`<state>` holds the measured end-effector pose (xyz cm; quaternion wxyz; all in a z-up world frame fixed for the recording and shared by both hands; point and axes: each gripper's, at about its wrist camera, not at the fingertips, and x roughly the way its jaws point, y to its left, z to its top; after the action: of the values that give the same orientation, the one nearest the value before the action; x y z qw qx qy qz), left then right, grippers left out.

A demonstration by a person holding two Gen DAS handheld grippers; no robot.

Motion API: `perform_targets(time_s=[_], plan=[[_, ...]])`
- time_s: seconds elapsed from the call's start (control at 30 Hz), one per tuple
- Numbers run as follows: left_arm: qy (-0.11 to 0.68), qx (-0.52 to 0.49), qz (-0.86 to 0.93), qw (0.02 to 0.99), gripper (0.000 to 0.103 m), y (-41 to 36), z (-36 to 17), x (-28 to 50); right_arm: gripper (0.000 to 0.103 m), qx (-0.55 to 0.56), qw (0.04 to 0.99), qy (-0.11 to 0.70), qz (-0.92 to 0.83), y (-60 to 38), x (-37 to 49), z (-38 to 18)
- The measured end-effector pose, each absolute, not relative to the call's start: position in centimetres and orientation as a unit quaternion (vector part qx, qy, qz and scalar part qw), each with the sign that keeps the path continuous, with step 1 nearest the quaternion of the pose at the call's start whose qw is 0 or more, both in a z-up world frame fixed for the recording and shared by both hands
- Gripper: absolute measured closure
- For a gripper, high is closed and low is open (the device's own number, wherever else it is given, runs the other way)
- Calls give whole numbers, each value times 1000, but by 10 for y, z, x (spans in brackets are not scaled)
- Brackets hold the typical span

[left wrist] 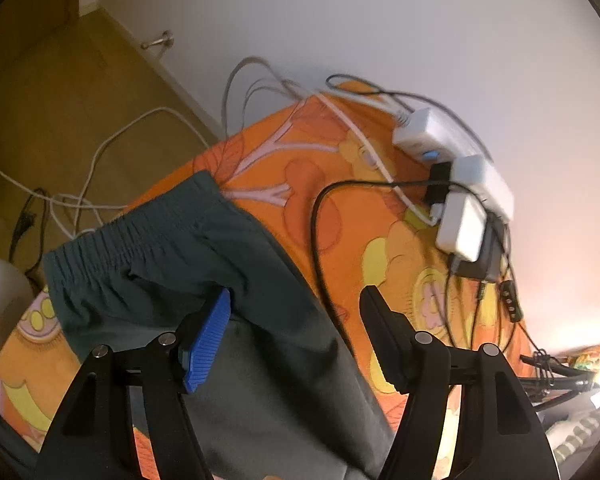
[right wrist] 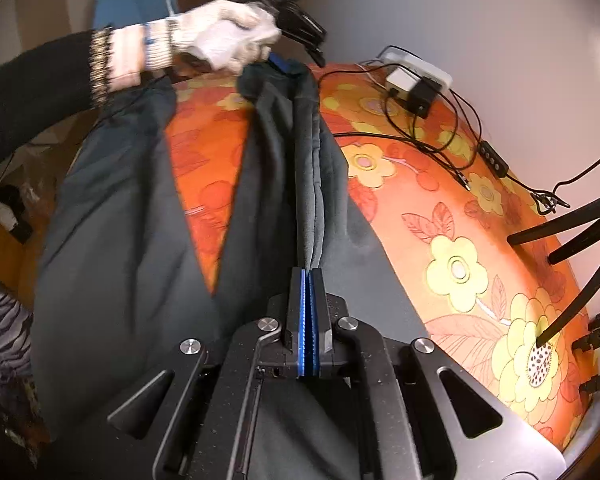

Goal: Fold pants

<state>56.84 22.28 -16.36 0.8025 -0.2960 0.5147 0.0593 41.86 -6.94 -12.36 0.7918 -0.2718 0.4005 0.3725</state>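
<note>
Midway across a table draped in an orange floral cloth, dark teal pants lie stretched out, their gathered elastic waistband resting near the table's far corner in the left wrist view. At the near end, the right gripper has its two fingers clenched tight on a ridge of the fabric, pulling a long raised pleat that runs away from it along the table. At the far end of that pleat, in the right wrist view, a white-gloved hand grips the left gripper just above the cloth. From its own camera, the left gripper has its fingers spread wide apart over the pants, one blue ribbed pad touching a fold of the fabric and the black finger standing over the cloth; nothing is pinched between them. White power adapters and a tangle of cables sit beside the wall.
</note>
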Motion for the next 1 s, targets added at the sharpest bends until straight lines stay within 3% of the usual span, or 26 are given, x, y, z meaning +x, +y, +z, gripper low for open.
perform_targets(time_s=[0.2, 0.3, 0.37, 0.47, 0.7, 1.0], plan=[[501, -277, 86, 815, 40, 214, -163, 565, 100, -283, 791, 392, 374, -66, 406, -124], [493, -262, 102, 824, 54, 212, -164, 562, 100, -289, 797, 380, 369, -65, 403, -119], [485, -270, 101, 826, 76, 218, -165, 558, 100, -286, 801, 377, 367, -66, 402, -115], [476, -280, 97, 828, 95, 225, -169, 553, 100, -282, 807, 372, 361, -67, 401, -108], [441, -295, 71, 845, 98, 233, -151, 530, 100, -278, 822, 366, 335, -66, 399, -92], [379, -301, 36, 874, 100, 261, -75, 451, 100, -274, 836, 353, 317, -65, 362, -51]])
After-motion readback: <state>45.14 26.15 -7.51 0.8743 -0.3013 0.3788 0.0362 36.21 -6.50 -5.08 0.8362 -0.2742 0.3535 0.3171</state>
